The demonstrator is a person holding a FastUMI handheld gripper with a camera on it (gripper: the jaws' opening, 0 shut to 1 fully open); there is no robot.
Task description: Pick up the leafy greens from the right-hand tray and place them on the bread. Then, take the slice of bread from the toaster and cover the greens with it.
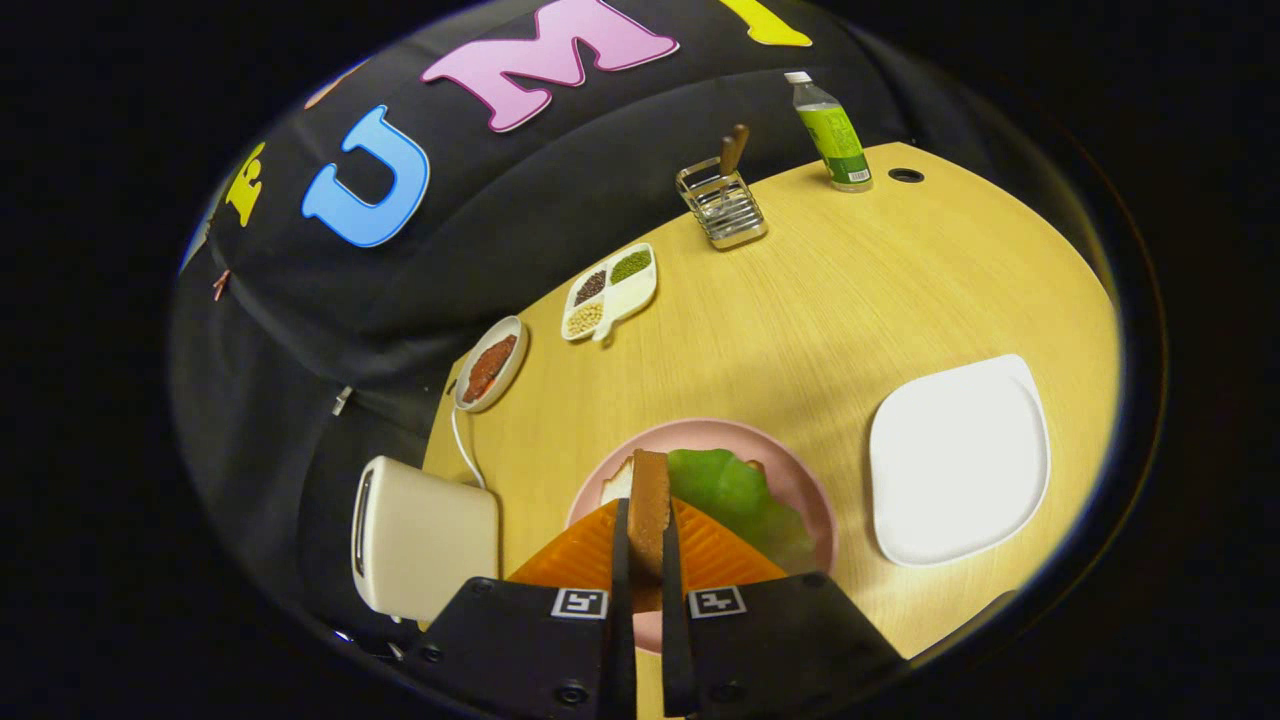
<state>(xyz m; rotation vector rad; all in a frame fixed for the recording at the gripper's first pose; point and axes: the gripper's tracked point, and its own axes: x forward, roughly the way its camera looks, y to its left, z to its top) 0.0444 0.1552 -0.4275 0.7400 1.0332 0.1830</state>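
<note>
**No readable writing**

Far beyond the fingers, the green bottle [832,132] carries a label and a barcode patch, both too small to read. The gripper [646,560] bears two square coded markers, patterns only, no letters or numbers.

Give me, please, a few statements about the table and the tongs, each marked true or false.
1. The tongs are shut on a bread slice, held on edge. True.
2. The greens lie on the white tray. False: they lie on the pink plate, under the held slice; the tray is bare.
3. The toaster stands beside the pink plate. True.
4. The green bottle lies on its side. False: it stands upright at the table's far edge.
5. The divided dish holds seeds or grains. True.
</note>
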